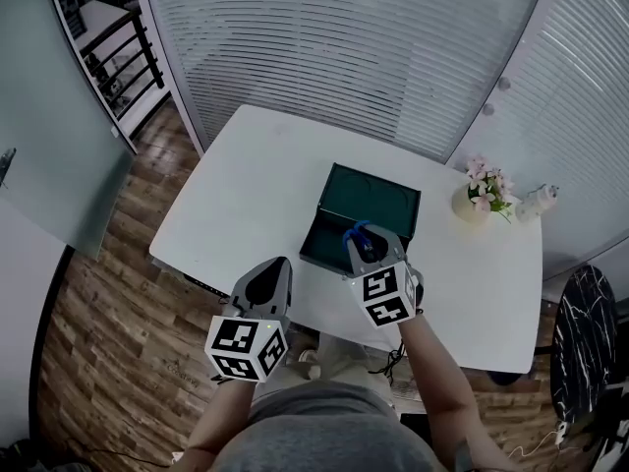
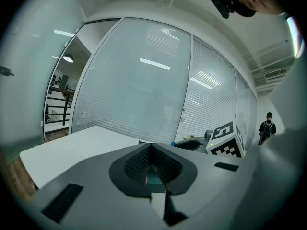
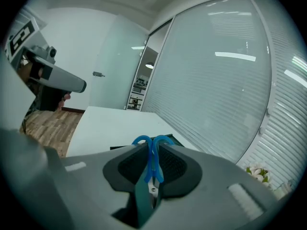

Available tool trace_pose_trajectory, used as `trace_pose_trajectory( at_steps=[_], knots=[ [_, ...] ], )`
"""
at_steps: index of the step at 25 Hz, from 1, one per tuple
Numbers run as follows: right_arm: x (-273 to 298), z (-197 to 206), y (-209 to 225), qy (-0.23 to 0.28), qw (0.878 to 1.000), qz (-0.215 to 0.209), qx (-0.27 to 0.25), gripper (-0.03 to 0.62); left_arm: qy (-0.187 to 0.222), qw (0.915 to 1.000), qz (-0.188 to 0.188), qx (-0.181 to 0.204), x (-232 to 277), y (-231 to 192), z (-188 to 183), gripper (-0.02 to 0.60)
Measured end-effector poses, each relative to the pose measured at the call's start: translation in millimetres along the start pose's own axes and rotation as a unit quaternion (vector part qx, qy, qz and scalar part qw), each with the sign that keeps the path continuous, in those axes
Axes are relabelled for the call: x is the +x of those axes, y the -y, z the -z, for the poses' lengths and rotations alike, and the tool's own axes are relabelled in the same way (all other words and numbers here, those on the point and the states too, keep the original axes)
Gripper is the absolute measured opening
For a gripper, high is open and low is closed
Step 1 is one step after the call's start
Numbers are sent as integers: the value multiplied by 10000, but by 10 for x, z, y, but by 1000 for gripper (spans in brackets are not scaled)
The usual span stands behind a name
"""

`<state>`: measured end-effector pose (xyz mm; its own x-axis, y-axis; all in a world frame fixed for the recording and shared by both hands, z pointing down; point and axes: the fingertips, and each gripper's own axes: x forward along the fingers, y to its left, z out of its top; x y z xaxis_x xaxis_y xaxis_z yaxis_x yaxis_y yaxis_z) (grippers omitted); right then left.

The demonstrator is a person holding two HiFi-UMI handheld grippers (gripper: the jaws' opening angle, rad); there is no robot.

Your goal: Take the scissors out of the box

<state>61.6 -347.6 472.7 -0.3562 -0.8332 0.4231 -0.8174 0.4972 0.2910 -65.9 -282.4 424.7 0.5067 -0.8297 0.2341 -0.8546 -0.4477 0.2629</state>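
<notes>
Right gripper view: scissors (image 3: 154,163) clamped between the pads of the right gripper (image 3: 152,150), jaws closed on the handles just behind the blue loops. Long axis in line with the jaws. Loops out past the jaw tips, pointing away from the person toward the blinds; pivot screw and blades back inside, toward the gripper body.

Head view: scissors held over the near end of the open dark-green box (image 1: 378,205), close to the table's middle.

Left gripper (image 1: 273,268): jaws together, nothing between them; over the table's near edge, left of the box and apart from it.

Edges and room: bare white table (image 1: 256,185) to the left of and beyond the box. Vase of pink flowers (image 1: 480,195) and small white bottle (image 1: 539,202) toward the far right corner, well apart from the box.

Surface and room: smooth white tabletop with rounded corners; wood-plank floor (image 1: 108,293); glass wall with horizontal blinds (image 1: 354,47) behind; black railing (image 1: 118,52) at upper left.
</notes>
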Motion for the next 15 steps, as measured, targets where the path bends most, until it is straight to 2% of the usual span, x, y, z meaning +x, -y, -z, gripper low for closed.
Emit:
trace_pose_trajectory(
  at_steps=[9,15],
  knots=[
    [-647,-320,100,826,9935,596,517,83,79,9998,132,118,-41,148,-23,5],
    [-1007,-415,111,1196,9856,762,926,83,118,9995,227,195,-43,237,-49,5]
  ],
)
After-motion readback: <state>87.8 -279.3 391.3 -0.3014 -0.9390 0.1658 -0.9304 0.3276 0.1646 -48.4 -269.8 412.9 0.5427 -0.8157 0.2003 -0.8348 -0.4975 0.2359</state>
